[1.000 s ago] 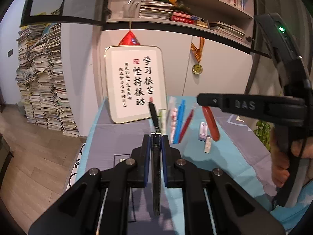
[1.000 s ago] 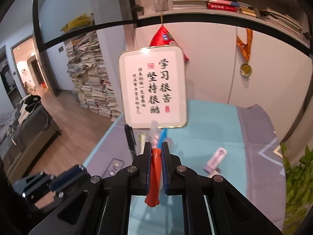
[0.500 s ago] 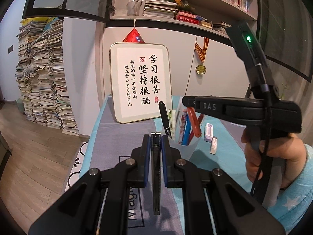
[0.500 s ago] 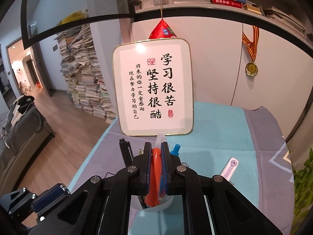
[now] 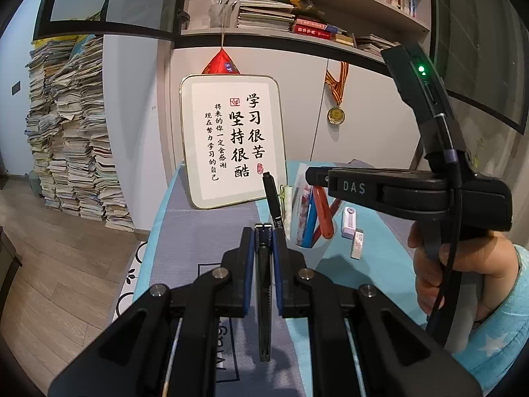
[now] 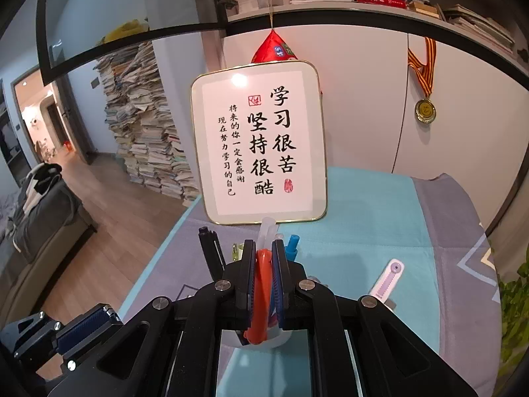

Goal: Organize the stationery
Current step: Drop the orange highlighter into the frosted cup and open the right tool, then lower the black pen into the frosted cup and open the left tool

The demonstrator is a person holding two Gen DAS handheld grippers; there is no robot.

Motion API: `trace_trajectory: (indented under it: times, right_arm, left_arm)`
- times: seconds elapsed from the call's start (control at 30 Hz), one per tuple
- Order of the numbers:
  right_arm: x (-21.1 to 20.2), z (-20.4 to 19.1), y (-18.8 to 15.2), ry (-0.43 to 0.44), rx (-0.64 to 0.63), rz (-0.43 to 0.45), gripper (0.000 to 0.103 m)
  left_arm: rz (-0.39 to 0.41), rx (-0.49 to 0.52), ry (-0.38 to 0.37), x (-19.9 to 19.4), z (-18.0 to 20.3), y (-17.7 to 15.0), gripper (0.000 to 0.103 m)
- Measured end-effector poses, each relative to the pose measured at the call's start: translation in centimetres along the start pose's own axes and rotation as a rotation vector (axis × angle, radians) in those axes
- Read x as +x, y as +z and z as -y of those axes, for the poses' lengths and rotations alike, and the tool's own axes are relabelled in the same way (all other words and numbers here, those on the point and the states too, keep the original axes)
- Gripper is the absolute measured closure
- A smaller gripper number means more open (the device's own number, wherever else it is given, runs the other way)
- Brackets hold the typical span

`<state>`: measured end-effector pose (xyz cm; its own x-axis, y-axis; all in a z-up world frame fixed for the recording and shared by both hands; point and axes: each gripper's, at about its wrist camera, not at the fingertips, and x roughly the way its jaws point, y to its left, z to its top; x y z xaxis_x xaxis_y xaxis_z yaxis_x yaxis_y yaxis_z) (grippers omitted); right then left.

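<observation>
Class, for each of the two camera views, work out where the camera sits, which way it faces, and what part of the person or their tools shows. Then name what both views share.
Left wrist view: sits on the left gripper, shut on a black pen; faces the framed calligraphy; shows the right gripper and hand.
Right wrist view: sits on the right gripper, shut on an orange pen above the pen cup; the left gripper shows bottom left.
Shared: calligraphy, medal, cup, purple correction tape.
</observation>
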<state>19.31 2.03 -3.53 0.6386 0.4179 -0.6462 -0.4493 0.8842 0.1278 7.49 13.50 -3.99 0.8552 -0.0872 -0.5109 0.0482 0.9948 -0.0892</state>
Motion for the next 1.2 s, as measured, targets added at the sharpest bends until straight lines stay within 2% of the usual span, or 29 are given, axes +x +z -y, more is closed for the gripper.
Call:
trace_trajectory:
  times: [0.2, 0.4, 0.77, 0.87, 0.97, 1.2]
  right_arm:
    - [-0.4, -0.1, 0.0, -0.014, -0.005, 0.019, 0.093]
    - [0.2, 0.3, -0.4, 0.012, 0.018, -0.034, 0.092]
    - [-1.7, 1.1, -0.6, 0.018, 0.025, -0.004, 0.092]
    - [-3.1, 1.7, -1.4, 0.008, 0.012, 0.006, 0.092]
    - [-3.8, 2.1, -2.8, -0.054, -0.032, -0.016, 0.092]
    - [-4.5, 5.2, -6.3, -0.097, 0.016, -0.096, 0.093]
  left_arm:
    - [0.001, 0.004, 0.002, -0.2, 0.1, 0.1, 0.094]
    - [0.001, 0.006, 0.004, -0.5, 0.3, 0.1, 0.094]
    - [0.019, 0.000, 0.011, -0.9, 0.3, 0.6, 0.094]
    - [0.037, -0.002, 0.007, -1.1, 0.2, 1.3, 0.094]
    - [0.060, -0.009, -0.006, -1.3, 0.3, 2.3, 0.094]
    - [0.143, -0.002, -0.036, -2.1, 1.5, 5.1, 0.094]
